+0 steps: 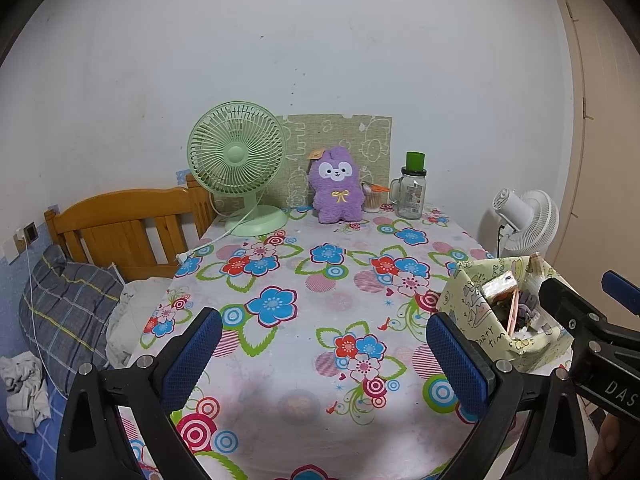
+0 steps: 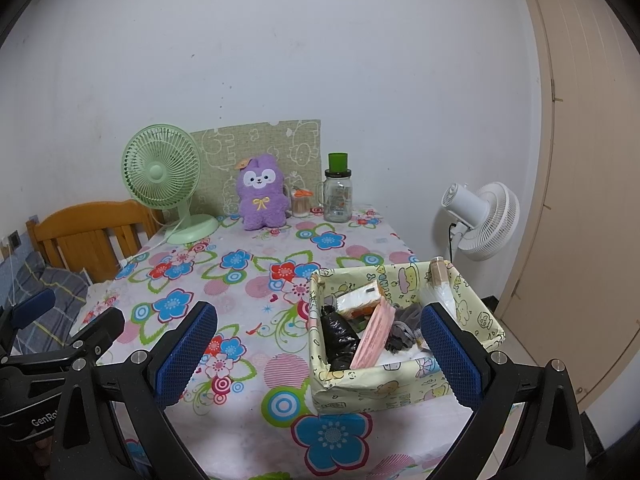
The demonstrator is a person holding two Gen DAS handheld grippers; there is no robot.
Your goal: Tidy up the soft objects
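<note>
Right wrist: box (image 2: 384, 384) between claw (image 2: 320, 356) fingers.

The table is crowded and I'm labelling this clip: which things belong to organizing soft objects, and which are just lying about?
Job:
purple plush toy
patterned box
black bag, tissue pack and grey cloth in it

Lying about:
green desk fan
glass jar mug
cotton swab cup
white fan

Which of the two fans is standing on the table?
The pale green desk fan, at the flowered tablecloth's far left by the purple plush toy. The white fan stands beyond the table's right edge.
</note>
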